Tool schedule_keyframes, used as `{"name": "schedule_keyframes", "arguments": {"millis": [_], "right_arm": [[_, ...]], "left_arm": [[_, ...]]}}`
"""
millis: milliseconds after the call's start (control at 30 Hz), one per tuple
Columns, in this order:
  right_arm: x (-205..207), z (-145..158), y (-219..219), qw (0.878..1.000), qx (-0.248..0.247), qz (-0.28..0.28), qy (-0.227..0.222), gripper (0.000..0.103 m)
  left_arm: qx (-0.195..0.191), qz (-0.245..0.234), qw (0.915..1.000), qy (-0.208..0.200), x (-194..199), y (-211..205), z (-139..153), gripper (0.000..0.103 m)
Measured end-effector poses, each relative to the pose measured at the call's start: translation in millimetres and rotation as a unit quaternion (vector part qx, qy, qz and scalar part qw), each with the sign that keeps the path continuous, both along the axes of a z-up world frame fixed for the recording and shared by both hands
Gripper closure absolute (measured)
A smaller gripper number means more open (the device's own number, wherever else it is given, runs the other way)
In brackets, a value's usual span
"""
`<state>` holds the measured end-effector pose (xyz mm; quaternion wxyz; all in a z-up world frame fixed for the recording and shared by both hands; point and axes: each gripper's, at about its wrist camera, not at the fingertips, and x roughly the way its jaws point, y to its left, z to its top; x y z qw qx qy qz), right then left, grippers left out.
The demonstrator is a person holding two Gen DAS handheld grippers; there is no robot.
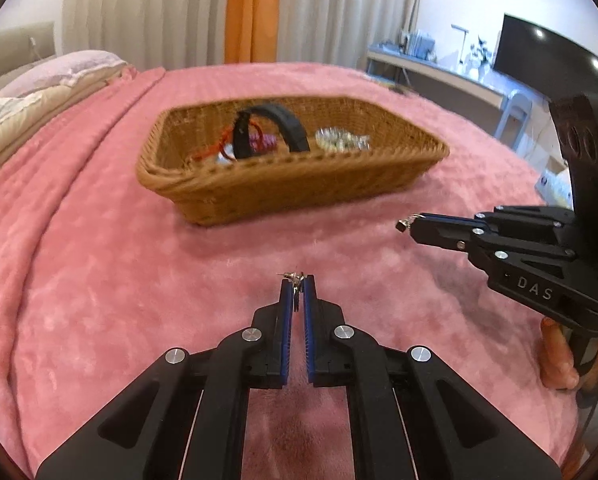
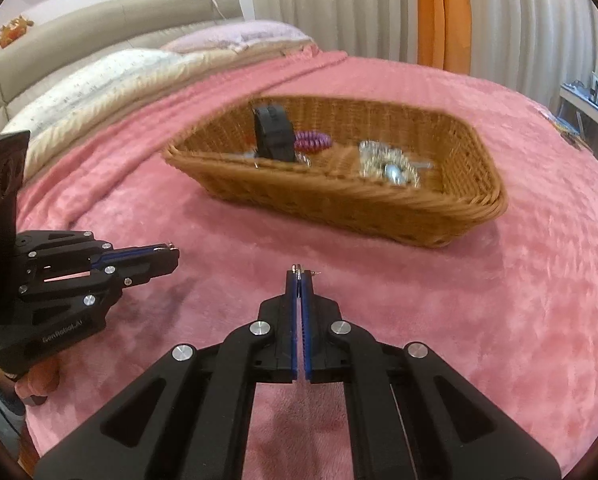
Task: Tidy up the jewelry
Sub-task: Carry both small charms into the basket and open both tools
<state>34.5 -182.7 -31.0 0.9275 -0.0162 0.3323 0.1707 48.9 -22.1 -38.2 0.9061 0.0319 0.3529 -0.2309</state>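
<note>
Ahead of both claws sat the wicker basket (image 1: pixel 291 184) on the pink blanket (image 1: pixel 99 260). Our left gripper (image 1: pixel 298 280) and right gripper (image 2: pixel 300 271) each pinched a tiny earring (image 1: pixel 295 278) — a slackened grip, we judged, could lose either in the plush.

Small silver earring (image 1: pixel 295 279) pinched, second earring (image 2: pixel 301 271) pinched

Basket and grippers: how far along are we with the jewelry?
Done: the wicker basket already holds a black band, a purple coil and a silver piece. In hand: the left gripper and right gripper each pinch a small earring, short of the basket. Left: drop both in.
</note>
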Motion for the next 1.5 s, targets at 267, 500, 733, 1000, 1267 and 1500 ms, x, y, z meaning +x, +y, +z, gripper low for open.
{"name": "schedule_keyframes", "arguments": {"millis": [267, 500, 733, 1000, 1267, 1500], "right_arm": [[-13, 56, -6, 0.998, 0.011, -0.012, -0.056, 0.102], [18, 123, -12, 0.993, 0.003, -0.038, -0.111, 0.102], [97, 106, -20, 0.997, 0.012, -0.051, -0.055, 0.102], [150, 48, -36, 0.996, 0.034, -0.065, 0.04, 0.102], [153, 29, -44, 0.994, 0.051, -0.06, 0.075, 0.102], [145, 36, -57, 0.993, 0.07, -0.065, 0.075, 0.101]], "left_arm": [[-0.026, -0.009, 0.9978, -0.061, -9, 2, 55, 0.099], [-0.041, -0.009, 0.9916, -0.123, 22, -13, 118, 0.099], [-0.059, 0.003, 0.9955, -0.074, 97, -38, 108, 0.099], [-0.078, -0.022, 0.9956, 0.047, 159, -57, 58, 0.099], [-0.074, -0.03, 0.9941, 0.072, 167, -65, 43, 0.098], [-0.095, -0.038, 0.9917, 0.077, 159, -57, 53, 0.069]]}}
